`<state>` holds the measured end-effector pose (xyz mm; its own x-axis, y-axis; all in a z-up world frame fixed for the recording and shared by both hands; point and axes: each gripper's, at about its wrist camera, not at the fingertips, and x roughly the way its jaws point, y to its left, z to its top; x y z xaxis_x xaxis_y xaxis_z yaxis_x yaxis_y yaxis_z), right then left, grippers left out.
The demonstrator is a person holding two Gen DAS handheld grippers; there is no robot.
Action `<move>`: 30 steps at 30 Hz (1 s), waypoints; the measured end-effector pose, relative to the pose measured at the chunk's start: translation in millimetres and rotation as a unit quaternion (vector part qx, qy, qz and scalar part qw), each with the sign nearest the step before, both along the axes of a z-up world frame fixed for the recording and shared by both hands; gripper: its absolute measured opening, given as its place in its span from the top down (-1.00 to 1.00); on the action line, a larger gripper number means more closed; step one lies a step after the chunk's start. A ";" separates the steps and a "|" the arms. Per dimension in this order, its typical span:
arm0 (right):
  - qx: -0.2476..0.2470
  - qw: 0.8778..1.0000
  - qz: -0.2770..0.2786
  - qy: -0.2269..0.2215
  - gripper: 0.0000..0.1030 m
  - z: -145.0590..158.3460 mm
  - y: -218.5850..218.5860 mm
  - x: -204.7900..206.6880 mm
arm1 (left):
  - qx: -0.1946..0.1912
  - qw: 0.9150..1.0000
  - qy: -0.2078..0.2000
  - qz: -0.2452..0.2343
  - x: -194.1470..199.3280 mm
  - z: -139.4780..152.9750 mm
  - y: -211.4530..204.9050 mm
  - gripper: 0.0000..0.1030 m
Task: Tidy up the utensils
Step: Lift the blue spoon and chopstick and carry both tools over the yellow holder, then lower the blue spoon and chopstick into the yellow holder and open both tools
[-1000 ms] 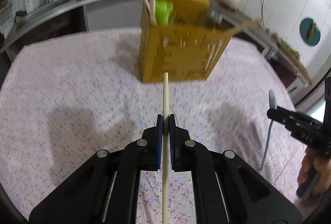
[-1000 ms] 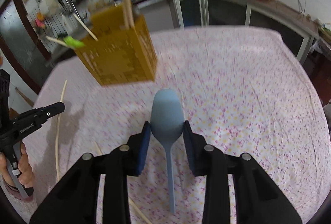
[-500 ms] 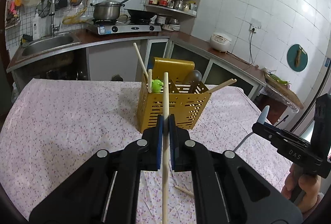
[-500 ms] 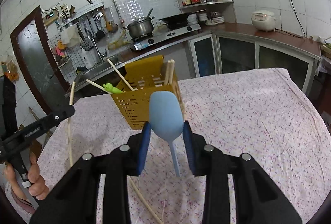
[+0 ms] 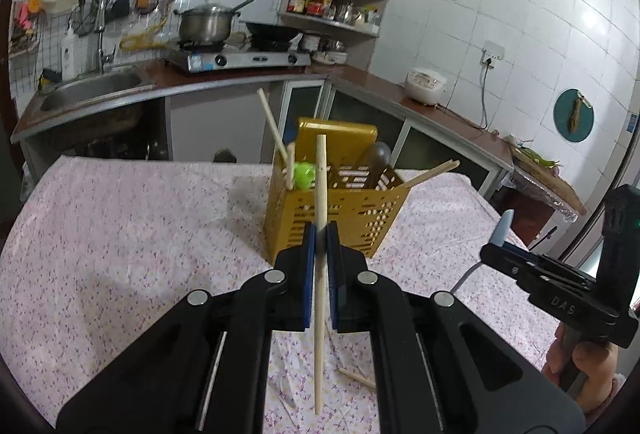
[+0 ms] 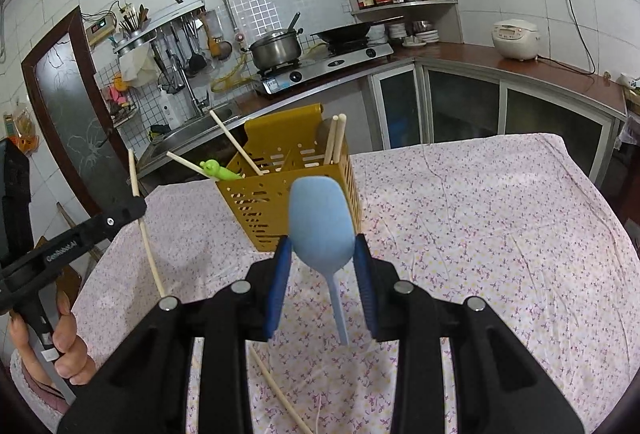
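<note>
Left gripper (image 5: 319, 234) pinches a chopstick (image 5: 320, 193), right gripper (image 6: 322, 254) clamps a blue spoon (image 6: 320, 222); each should lower upright into the yellow caddy's (image 5: 340, 209) free slots.

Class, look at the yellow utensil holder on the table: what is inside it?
Sticking out of the yellow utensil holder are several wooden chopsticks, a green-topped utensil and a dark rounded spoon. Their lower ends are hidden by its walls.
</note>
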<state>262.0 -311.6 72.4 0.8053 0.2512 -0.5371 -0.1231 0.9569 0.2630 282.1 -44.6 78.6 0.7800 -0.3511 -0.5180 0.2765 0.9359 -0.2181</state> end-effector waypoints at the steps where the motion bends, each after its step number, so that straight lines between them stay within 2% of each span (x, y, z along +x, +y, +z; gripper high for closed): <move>1: 0.000 1.000 0.000 -0.001 0.38 1.3 -1.0 1.1 | 0.004 1.000 -0.007 -0.001 -0.9 3.9 -1.8 0.91; 5: 0.001 1.000 0.000 -0.015 0.38 20.3 0.0 5.1 | -0.004 1.000 -0.025 -0.008 2.3 21.8 -4.8 0.91; 11: 0.000 0.999 0.008 -0.042 0.38 57.2 7.6 20.0 | 0.006 0.998 -0.069 -0.004 20.1 61.1 -13.6 0.91; 15: -0.003 0.998 0.009 -0.065 0.38 80.3 13.9 33.0 | 0.020 0.995 -0.102 0.003 34.2 88.6 -23.6 0.91; 20: -0.009 0.996 0.006 -0.092 0.38 102.1 24.1 53.8 | 0.012 0.990 -0.140 0.019 51.4 112.9 -33.1 0.91; 25: -0.033 0.993 0.005 -0.112 0.38 104.1 33.7 73.1 | 0.004 0.983 -0.177 0.038 69.9 113.1 -40.6 0.91; 30: -0.012 0.994 0.001 -0.105 0.38 93.3 31.9 93.8 | 0.010 0.984 -0.173 0.044 93.0 96.9 -46.8 0.91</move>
